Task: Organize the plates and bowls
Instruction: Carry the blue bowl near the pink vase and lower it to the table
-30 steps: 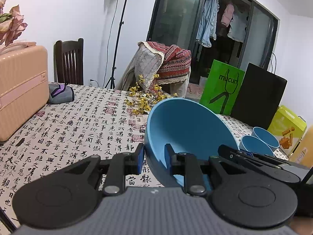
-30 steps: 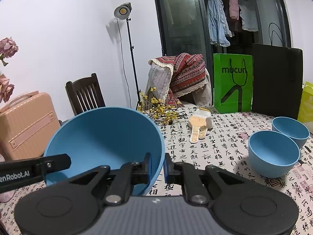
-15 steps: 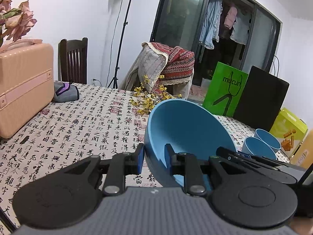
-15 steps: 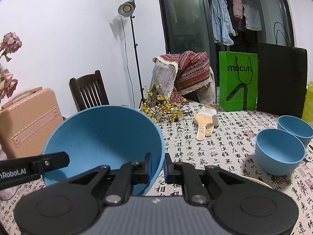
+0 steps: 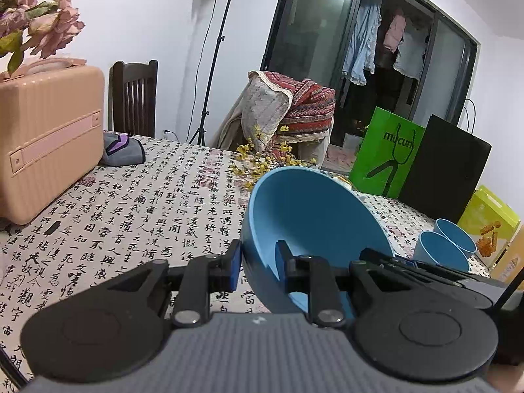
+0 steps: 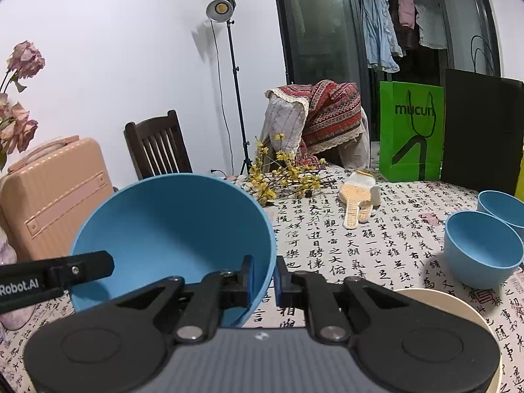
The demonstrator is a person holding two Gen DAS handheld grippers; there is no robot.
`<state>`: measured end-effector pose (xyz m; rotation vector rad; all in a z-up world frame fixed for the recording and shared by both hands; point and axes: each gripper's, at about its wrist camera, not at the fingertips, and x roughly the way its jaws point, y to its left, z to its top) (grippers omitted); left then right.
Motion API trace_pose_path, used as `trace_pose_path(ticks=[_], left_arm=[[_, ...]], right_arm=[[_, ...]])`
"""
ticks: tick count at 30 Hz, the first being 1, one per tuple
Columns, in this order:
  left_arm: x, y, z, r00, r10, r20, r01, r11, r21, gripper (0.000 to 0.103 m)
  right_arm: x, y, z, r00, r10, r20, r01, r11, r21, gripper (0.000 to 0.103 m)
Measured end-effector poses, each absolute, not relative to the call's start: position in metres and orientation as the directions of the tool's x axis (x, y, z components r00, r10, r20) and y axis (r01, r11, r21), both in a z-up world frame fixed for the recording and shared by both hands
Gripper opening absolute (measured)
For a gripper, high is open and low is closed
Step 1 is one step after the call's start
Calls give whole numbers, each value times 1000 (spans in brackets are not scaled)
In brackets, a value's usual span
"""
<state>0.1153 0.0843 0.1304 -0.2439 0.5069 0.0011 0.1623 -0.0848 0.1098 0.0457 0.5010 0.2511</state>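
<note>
Blue pads of the left gripper (image 5: 258, 263) and right gripper (image 6: 263, 276) pinch opposite sides of the large blue bowl's (image 6: 170, 229) rim, holding it tilted above the calligraphy tablecloth (image 6: 360, 239). Two small blue bowls (image 6: 483, 249) sit at three o'clock, touching; a cream plate (image 6: 458, 308) lies nearer.

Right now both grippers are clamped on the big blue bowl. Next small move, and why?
Probably carry the big blue bowl right and down toward the cream plate. The left gripper and right gripper each pinch its rim, holding it tilted above the tablecloth. The plate sits just below the right gripper, bare as far as it shows.
</note>
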Motion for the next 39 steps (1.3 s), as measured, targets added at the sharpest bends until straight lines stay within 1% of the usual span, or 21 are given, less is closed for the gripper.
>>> trace_pose_path(ticks=[20, 39], left_arm=[[103, 111, 122, 873, -39, -485, -98, 963, -252, 22], [94, 135, 105, 858, -22, -513, -144, 949, -282, 22]], right_arm=[[161, -56, 99, 823, 282, -494, -267, 958, 102, 12], [160, -32, 85, 794, 316, -519, -306, 946, 109, 12]])
